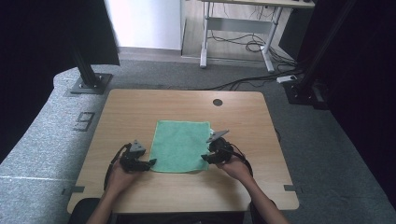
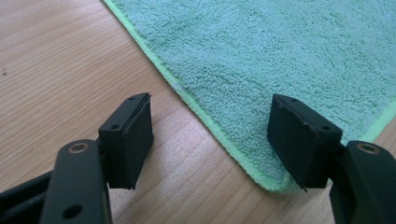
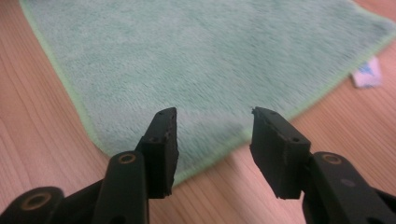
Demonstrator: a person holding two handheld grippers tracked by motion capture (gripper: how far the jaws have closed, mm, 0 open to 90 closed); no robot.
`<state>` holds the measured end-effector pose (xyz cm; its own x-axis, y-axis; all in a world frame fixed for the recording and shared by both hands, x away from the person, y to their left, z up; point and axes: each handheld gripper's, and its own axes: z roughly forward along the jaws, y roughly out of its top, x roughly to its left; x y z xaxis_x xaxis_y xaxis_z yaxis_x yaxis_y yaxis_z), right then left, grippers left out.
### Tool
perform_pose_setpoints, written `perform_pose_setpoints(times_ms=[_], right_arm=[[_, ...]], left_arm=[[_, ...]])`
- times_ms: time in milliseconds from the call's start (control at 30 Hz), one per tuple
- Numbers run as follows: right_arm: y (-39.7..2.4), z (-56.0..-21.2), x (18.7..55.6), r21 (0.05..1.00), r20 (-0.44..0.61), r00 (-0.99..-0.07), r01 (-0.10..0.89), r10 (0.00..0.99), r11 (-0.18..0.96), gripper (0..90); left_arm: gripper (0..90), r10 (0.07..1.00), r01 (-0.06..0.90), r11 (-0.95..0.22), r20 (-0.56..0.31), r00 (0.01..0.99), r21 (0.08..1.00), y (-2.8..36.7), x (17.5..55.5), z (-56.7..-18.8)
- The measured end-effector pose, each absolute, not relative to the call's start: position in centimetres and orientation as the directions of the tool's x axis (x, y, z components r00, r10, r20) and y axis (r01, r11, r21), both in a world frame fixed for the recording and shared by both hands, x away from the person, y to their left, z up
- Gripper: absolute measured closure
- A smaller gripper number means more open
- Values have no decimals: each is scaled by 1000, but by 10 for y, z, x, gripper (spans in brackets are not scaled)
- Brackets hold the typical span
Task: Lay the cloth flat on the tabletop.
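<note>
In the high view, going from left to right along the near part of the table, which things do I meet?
Left gripper → green towel → right gripper, all on the wooden table.

A green cloth [image 2: 289, 56] of soft, fuzzy terry pile lies matt, with a tighter, brighter green stitched hem along its edges. A small white fabric label [image 3: 366, 74] sticks out from one edge. The table [image 1: 140, 109] beneath is pale wood-grain laminate, smooth with a faint sheen where light falls. The left gripper [image 2: 210, 140] and right gripper [image 3: 212, 144] are matt black plastic, their pads dull and slightly rough-edged, with small brass-coloured metal rivets at the joints. The floor [image 1: 327, 154] is grey, coarse carpet.
</note>
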<state>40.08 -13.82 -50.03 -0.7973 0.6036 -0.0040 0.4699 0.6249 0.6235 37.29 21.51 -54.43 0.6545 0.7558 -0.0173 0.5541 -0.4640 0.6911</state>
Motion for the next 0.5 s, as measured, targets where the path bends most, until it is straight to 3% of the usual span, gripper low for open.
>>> perform_pose_setpoints(times_ms=[233,500], right_arm=[[-144,-512,401,666,18,-748,503,663,550,372],[-151,-536,392,631,-3,-722,536,692,561,365]], left_arm=[[311,758,556,-464,-17,652,690,215,373,-544],[309,759,561,-467,-17,651,684,214,372,-543]])
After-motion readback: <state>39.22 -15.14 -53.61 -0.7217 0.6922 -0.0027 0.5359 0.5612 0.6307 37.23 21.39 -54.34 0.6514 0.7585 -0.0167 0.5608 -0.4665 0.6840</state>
